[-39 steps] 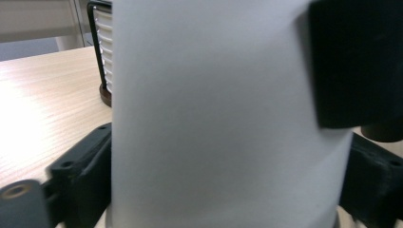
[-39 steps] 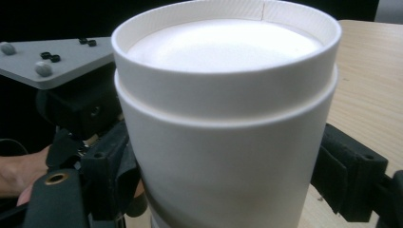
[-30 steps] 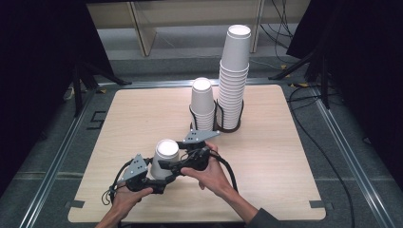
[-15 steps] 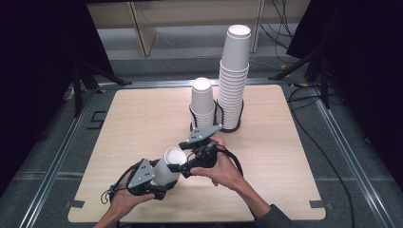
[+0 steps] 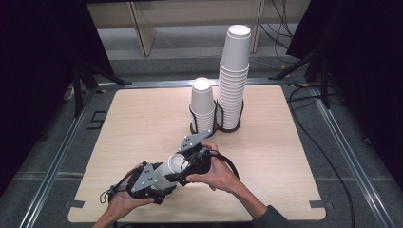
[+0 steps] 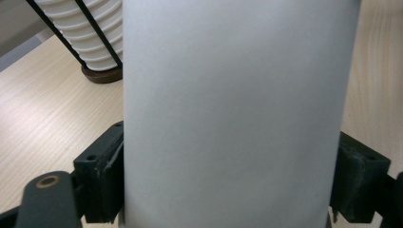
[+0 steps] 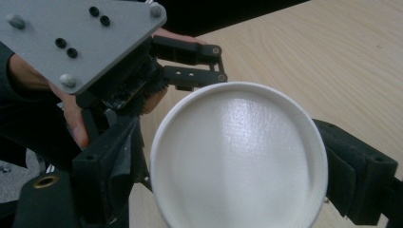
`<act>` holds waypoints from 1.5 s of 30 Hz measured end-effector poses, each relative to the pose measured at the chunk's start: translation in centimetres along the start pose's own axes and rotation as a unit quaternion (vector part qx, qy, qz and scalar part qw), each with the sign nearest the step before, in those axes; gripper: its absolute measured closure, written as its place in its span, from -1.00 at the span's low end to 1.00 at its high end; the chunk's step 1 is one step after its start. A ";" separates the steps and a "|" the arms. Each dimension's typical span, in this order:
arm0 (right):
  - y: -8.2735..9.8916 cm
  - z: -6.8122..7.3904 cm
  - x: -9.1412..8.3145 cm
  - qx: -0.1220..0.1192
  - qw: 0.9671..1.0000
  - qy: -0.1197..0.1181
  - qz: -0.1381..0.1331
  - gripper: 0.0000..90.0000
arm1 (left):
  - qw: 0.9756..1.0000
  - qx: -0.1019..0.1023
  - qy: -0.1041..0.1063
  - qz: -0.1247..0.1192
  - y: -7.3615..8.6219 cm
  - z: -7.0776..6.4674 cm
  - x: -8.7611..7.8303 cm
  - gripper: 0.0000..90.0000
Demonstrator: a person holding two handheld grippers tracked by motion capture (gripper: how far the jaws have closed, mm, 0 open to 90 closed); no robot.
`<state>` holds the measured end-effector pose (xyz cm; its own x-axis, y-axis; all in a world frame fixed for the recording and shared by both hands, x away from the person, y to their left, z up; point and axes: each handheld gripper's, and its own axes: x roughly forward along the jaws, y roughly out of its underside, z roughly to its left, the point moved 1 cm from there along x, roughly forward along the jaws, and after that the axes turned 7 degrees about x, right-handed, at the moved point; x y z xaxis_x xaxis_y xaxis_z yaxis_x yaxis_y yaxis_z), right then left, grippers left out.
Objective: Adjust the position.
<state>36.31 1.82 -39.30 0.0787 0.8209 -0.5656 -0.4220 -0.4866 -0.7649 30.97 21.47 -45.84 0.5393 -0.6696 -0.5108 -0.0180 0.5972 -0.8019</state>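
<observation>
A white paper cup [image 5: 170,170] is lying tilted on its side above the near table edge, clamped between both grippers, its open mouth facing up-right.

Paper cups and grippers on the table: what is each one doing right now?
Loose white paper cup: tipped on its side, off the table, held between both grippers.
Left hand-held gripper: shut on the cup's wall.
Right hand-held gripper: jaws on either side of the cup's rim.
Short stack of white paper cups: upright in black wire holder.
Tall stack of white paper cups: upright in holder.
</observation>
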 end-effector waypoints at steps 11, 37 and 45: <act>0.2 -0.4 0.1 -0.008 1.000 -0.011 0.004 -0.48 | 0.999 0.004 -0.007 -0.035 0.1 -0.2 0.1 -0.77; 0.1 -1.3 -2.5 0.028 0.999 0.012 -0.011 -0.45 | 0.992 -0.024 -0.016 -0.121 0.2 0.6 -1.2 -0.69; -0.3 -2.5 -4.9 0.039 0.997 0.005 -0.068 -0.45 | 0.990 -0.047 -0.016 -0.132 0.2 1.0 -1.3 -0.68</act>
<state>38.35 -2.77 -37.09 0.1485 0.8748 -0.4612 -0.4759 -0.3455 -0.8088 31.05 22.94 -45.04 0.5628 -0.7813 -0.2698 0.0494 0.3577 -0.9325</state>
